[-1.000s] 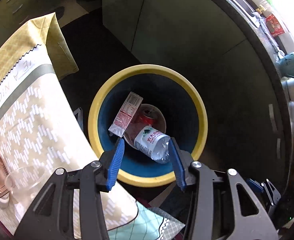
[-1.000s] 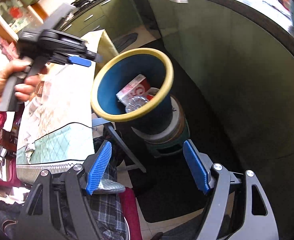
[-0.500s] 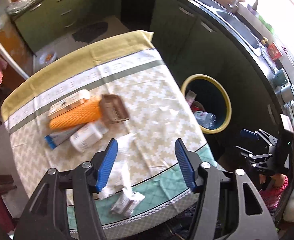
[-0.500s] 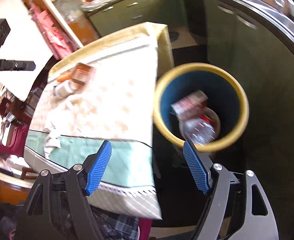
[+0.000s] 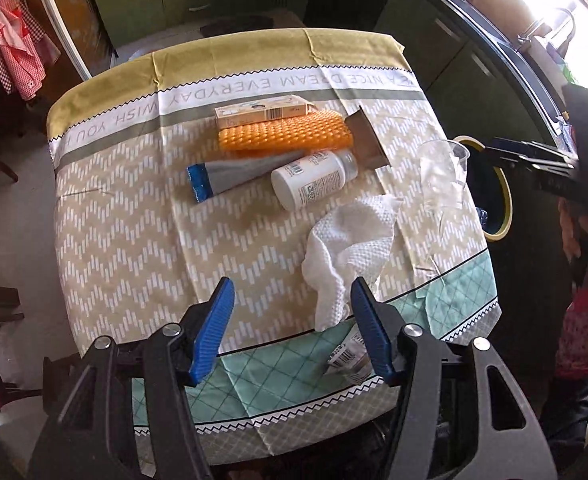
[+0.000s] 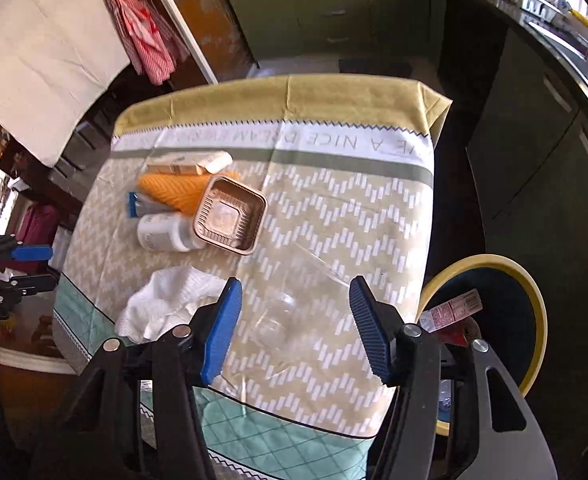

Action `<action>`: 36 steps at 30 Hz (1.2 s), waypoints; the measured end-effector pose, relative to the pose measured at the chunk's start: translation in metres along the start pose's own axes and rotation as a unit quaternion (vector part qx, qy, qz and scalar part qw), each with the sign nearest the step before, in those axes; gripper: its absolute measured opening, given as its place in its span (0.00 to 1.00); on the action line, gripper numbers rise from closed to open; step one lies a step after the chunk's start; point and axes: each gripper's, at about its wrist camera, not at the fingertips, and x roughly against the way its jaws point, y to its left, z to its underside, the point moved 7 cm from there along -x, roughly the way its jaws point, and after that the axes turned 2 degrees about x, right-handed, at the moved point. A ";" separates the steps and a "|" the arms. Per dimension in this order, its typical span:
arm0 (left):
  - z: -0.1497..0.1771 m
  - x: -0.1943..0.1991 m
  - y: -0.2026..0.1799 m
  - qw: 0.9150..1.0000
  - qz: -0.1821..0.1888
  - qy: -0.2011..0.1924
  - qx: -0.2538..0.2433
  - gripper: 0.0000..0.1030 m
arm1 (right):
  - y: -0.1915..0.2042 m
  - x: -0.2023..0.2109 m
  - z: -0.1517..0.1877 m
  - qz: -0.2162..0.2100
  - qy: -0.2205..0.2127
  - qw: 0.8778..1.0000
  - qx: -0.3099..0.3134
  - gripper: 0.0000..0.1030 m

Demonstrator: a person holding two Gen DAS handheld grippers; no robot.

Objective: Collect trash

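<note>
Daylight came from the window (image 5: 586,12) at upper right, blown out to white glare, and lit the tablecloth (image 5: 133,216) evenly with soft shadows. Both fisheye views bent straight lines hard and darkened at the corners. The right wrist view was slightly motion-blurred, its cabinets (image 6: 534,168) dim.

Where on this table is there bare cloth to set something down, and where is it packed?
Bare cloth lies left of the crumpled white tissue and below the blue-capped tube, and between the brown tray and the far right corner. Crowded: the far cluster around the orange pad and white bottle; a clear cup by the bin.
</note>
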 end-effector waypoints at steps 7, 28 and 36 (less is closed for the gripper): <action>0.005 -0.014 0.007 1.000 0.005 0.012 -0.002 0.56 | -0.014 -0.046 -0.017 -0.040 0.082 0.995 0.034 0.55; -0.008 -0.031 -0.008 1.000 0.001 0.024 -0.013 0.56 | 0.039 -0.030 0.066 -0.129 0.127 0.981 0.074 0.11; -0.043 -0.029 -0.044 0.999 -0.005 0.014 -0.032 0.57 | 0.048 -0.004 0.068 -0.081 0.070 0.991 0.080 0.07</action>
